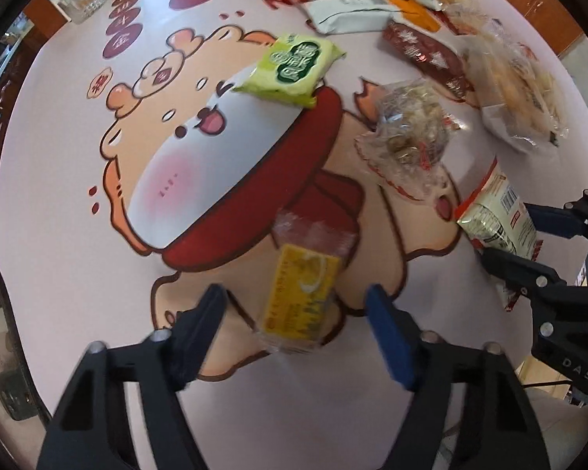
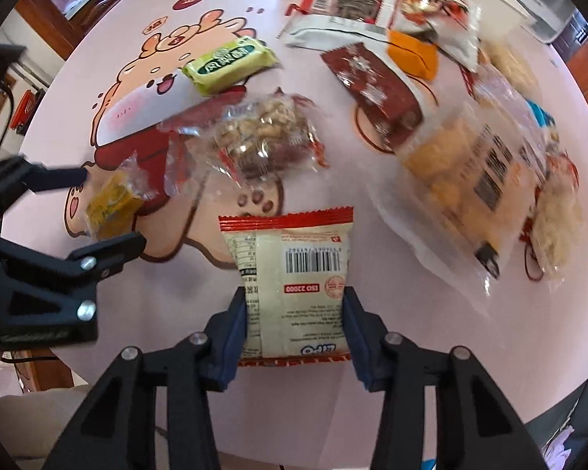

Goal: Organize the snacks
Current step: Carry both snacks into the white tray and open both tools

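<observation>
Two snacks are being picked up at the same time, one with each tool. This is the grabbing step of tidying the snacks.

The left gripper (image 1: 294, 305) points down at the counter (image 1: 58, 235), which has a big cartoon animal printed on it. Its jaws are about half wide. The small yellow snack bar in a clear wrapper (image 1: 303, 297) lies between them. There is a gap on each side, so the pads do not squeeze it yet. It sits on the counter, near the middle of the cartoon picture.

The right gripper (image 2: 294, 313) also points down. Its jaws are narrow, and the blue pads (image 2: 237, 321) press on both sides of the flat cream snack packet with red edges and a barcode (image 2: 290, 270). The packet seems held, but I cannot tell if it is off the counter.

Farther away lie a green wrapped snack (image 1: 294, 66), a clear bag of nuts (image 2: 262, 137), a dark red packet (image 2: 372, 90) and a heap of other bags at the far right.

Next, I think the left jaws need to close more until they pinch the yellow bar. Then both hands should lift straight up. The clear wrapper looks slippery and crinkly, so a firm, gentle squeeze on the bar itself would be best.
</observation>
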